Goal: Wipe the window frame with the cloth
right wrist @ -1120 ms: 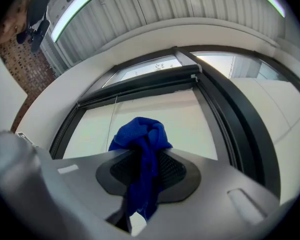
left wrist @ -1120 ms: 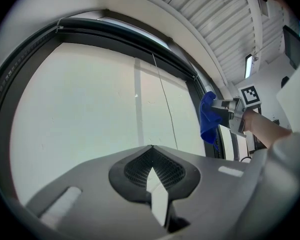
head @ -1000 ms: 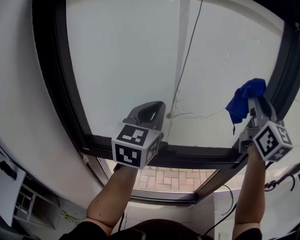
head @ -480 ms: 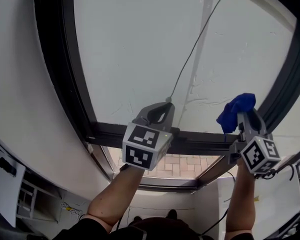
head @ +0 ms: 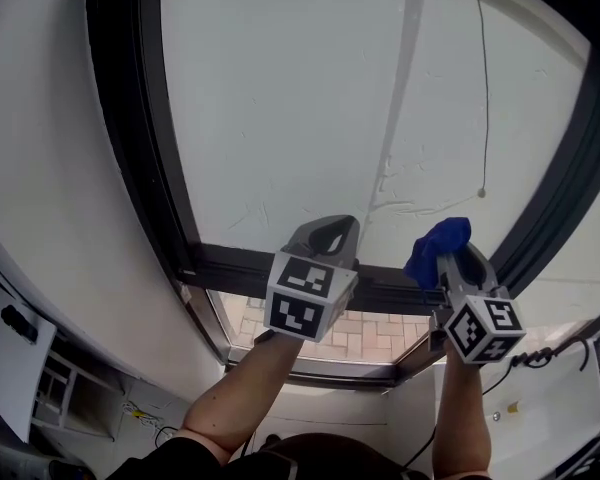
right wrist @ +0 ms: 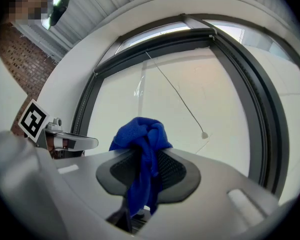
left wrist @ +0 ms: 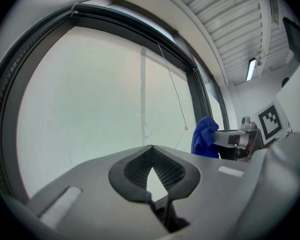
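A white pane fills the view, set in a dark window frame (head: 230,265). We judge the wiping has yet to reach this stretch, and we cannot tell whether the cloth touches the frame. Our left gripper (head: 330,233), forearm raised, has its 2 jaws pressed together on nothing, near the lower bar. Just beside it, our right gripper (head: 452,258) is clamped on the bunched blue cloth (head: 436,243), close to that bar. A pull cord (head: 483,88) hangs further right.

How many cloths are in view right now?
1. The blue cloth is clamped in the right gripper, held up before the glass; the left gripper is shut, empty.
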Demonstrator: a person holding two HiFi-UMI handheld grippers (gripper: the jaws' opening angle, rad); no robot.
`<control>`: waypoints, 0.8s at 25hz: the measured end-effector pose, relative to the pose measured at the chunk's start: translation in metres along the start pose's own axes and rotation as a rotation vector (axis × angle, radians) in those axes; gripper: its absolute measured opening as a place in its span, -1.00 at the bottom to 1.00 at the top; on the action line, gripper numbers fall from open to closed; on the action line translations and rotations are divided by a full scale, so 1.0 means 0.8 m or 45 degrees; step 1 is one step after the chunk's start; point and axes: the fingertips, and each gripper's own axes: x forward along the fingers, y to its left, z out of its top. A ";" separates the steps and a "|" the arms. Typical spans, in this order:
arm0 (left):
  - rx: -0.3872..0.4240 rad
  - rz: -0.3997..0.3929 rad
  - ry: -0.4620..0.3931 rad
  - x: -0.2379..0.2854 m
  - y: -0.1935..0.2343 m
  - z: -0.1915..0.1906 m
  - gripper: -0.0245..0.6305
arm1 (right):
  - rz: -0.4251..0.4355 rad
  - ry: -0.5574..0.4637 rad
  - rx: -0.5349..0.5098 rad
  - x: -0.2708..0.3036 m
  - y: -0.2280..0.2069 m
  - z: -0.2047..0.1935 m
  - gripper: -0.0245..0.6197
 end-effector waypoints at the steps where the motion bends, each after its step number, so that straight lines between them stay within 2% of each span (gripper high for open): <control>1: -0.001 0.011 0.002 0.000 -0.001 -0.001 -0.95 | 0.016 0.001 0.005 0.000 0.000 -0.004 -0.60; 10: 0.012 0.076 0.037 -0.008 -0.001 -0.013 -0.94 | 0.087 -0.009 0.041 0.002 0.006 -0.015 -0.61; 20: 0.017 0.143 0.046 -0.016 0.006 -0.019 -0.94 | 0.143 -0.018 0.019 0.010 0.016 -0.017 -0.62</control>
